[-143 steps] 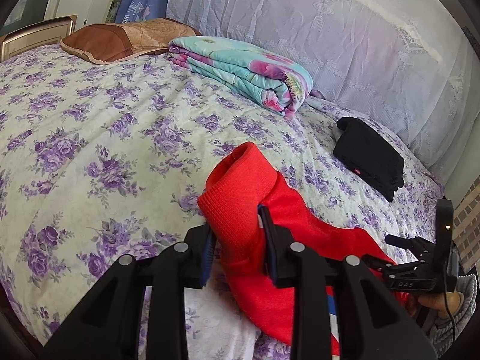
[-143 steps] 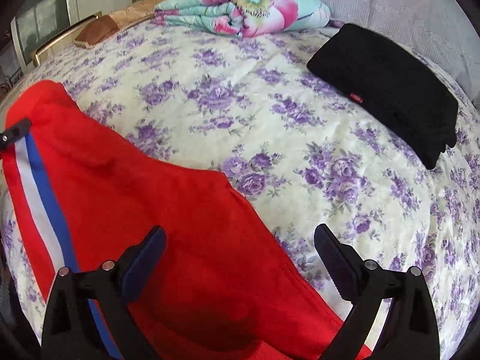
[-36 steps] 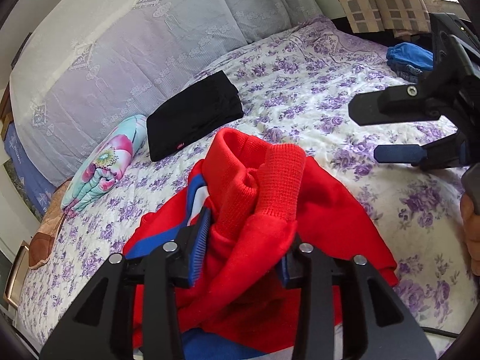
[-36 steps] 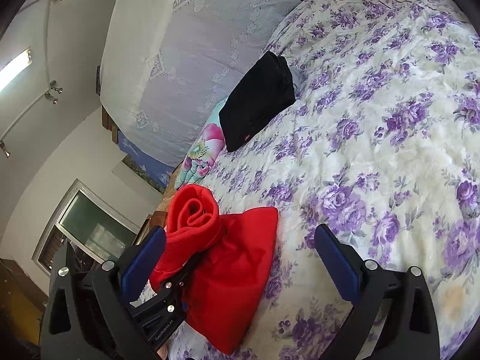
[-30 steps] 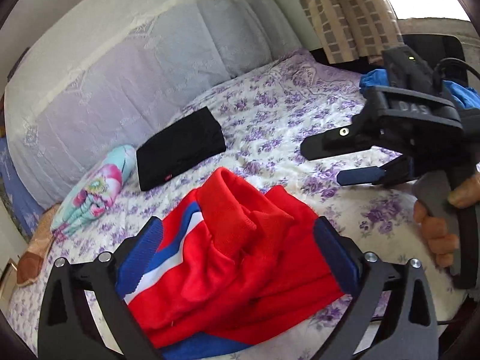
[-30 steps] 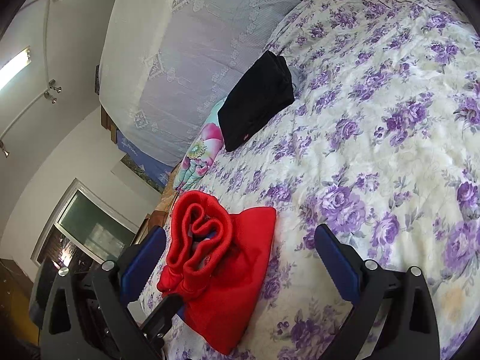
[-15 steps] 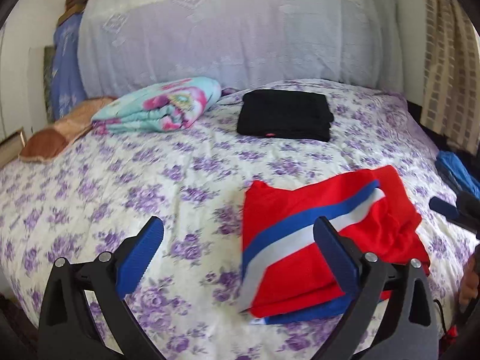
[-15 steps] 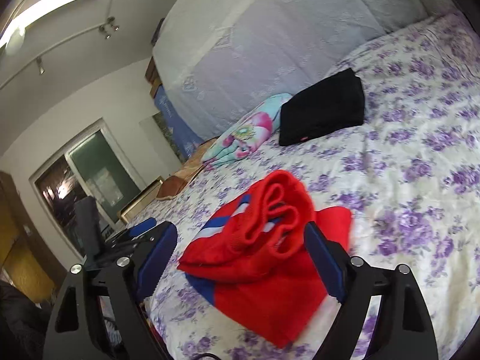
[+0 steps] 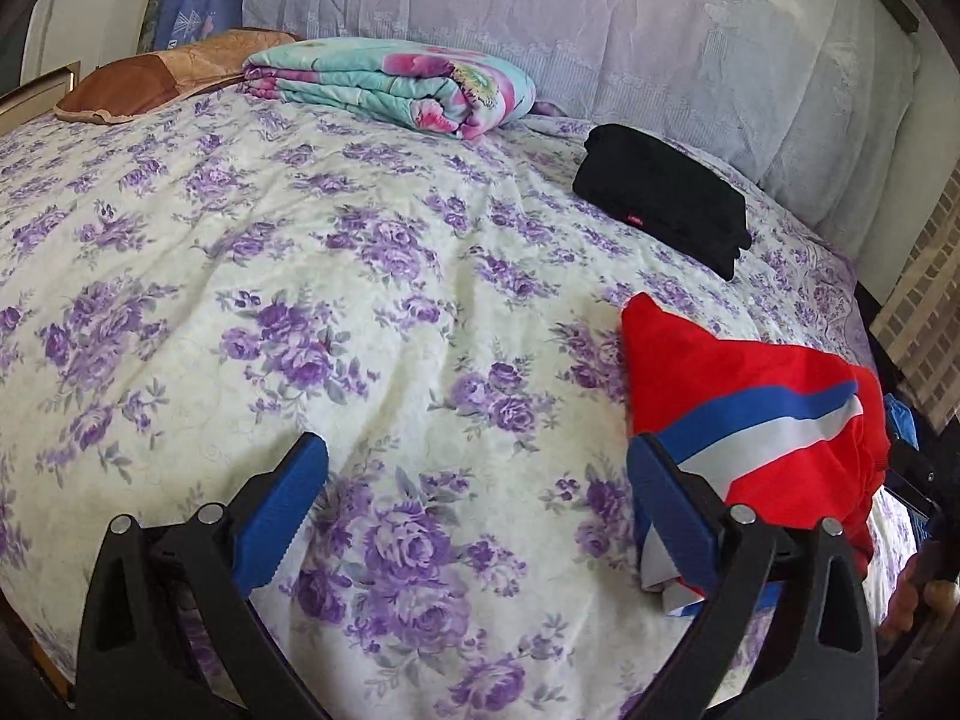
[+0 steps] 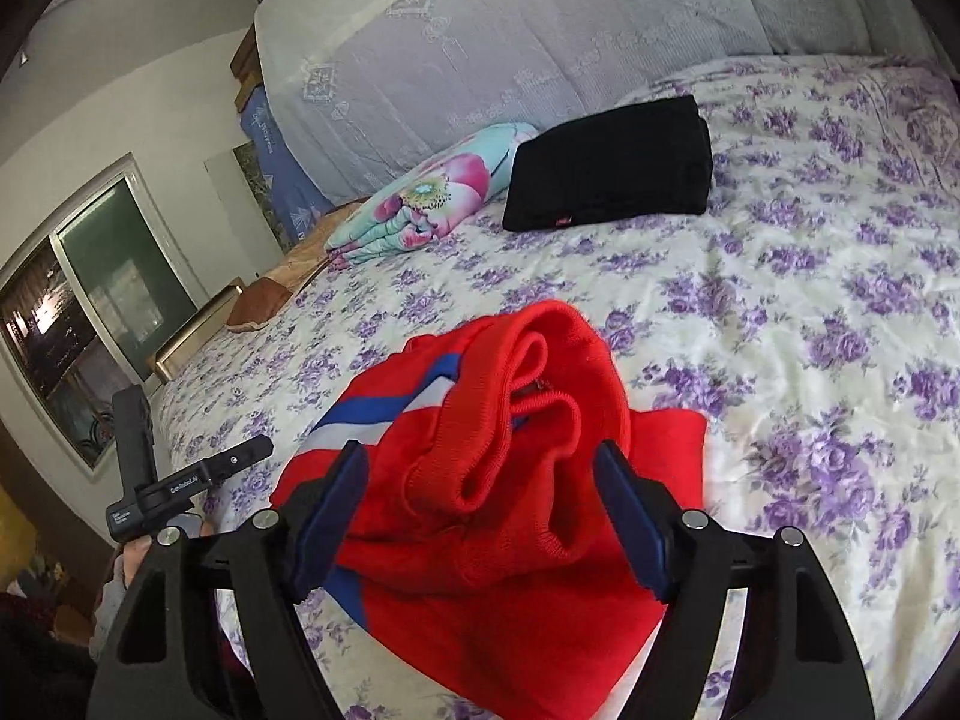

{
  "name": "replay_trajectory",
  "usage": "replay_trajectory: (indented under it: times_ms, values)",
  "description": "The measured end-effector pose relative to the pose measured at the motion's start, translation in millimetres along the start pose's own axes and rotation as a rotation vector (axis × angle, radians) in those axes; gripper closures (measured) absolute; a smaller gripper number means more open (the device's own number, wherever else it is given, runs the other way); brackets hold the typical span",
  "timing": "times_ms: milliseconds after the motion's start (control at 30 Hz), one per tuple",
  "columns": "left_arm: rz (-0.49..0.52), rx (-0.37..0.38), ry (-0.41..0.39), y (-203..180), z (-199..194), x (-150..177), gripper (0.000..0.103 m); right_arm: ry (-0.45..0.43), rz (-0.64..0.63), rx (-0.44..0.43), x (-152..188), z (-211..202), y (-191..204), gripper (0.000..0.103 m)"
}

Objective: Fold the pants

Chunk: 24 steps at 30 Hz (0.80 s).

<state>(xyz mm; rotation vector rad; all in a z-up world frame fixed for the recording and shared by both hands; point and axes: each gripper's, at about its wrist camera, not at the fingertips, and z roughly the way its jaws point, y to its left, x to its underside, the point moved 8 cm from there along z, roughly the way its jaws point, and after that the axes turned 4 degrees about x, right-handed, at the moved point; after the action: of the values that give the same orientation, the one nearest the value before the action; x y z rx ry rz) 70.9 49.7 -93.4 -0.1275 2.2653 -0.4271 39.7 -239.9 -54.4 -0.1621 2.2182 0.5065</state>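
Two grippers over a floral bed (image 9: 300, 300), left gripper (image 9: 474, 516) spread wide and empty above bare sheet, right gripper (image 10: 480, 516) just closing, pads not yet pressing the bunched cuff of folded red pants (image 10: 498, 450) between them, black folded garment (image 10: 606, 162) well beyond.

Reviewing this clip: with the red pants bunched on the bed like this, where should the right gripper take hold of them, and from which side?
Probably the raised ribbed cuff on top of the red pants, approached from the near bed edge. That roll stands proud of the flat layers, and the right gripper already straddles it, jaws having just been closing but not visibly pressing. The left gripper is open over the bare bedspread.
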Motion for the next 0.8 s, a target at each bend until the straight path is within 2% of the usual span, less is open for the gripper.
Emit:
replay_trajectory:
  times_ms: [100,133,200,233,267,400,500,600,667,700,767,800]
  values:
    - [0.018,-0.008,0.016,1.1,7.9,2.4,0.005,0.042,-0.009,0.005,7.9,14.0,1.0,0.030]
    - [0.028,-0.005,0.016,-0.1,8.1,2.5,0.005,0.050,-0.005,-0.001,9.7,16.3,1.6,0.038]
    - [0.043,0.001,0.023,-2.4,8.5,4.0,0.005,0.046,-0.021,-0.008,10.2,15.5,5.2,0.047]
    - [0.043,0.002,0.022,-2.2,8.4,4.3,0.005,0.038,-0.031,-0.013,9.3,12.1,8.1,0.062]
    - [0.040,0.003,0.022,-2.4,8.3,4.3,0.005,0.030,-0.034,-0.017,7.5,7.7,9.7,0.070]
    - [0.034,0.009,0.021,-2.6,7.9,4.9,0.005,-0.018,-0.017,-0.034,-1.2,-19.5,12.6,0.076]
    - [0.041,0.006,0.020,-3.9,7.2,6.1,0.005,-0.030,-0.007,0.003,-0.6,-38.5,1.9,0.076]
    - [0.051,0.003,0.026,-5.5,7.9,6.5,0.005,0.042,0.079,0.069,22.2,-30.6,-33.3,0.076]
    - [0.056,0.003,0.027,-6.3,7.7,6.3,0.005,0.085,0.132,0.048,39.3,-21.0,-43.8,0.068]
    - [0.057,0.003,0.027,-7.0,7.0,6.2,0.005,0.074,0.139,0.031,41.6,-22.6,-43.3,0.065]
    - [0.052,0.012,0.020,-8.9,3.0,4.0,0.005,0.058,0.172,-0.015,39.6,-32.4,-40.4,0.041]
    - [0.050,0.020,0.013,-10.9,-0.2,1.9,0.005,0.037,0.179,-0.006,35.5,-40.8,-41.6,0.039]
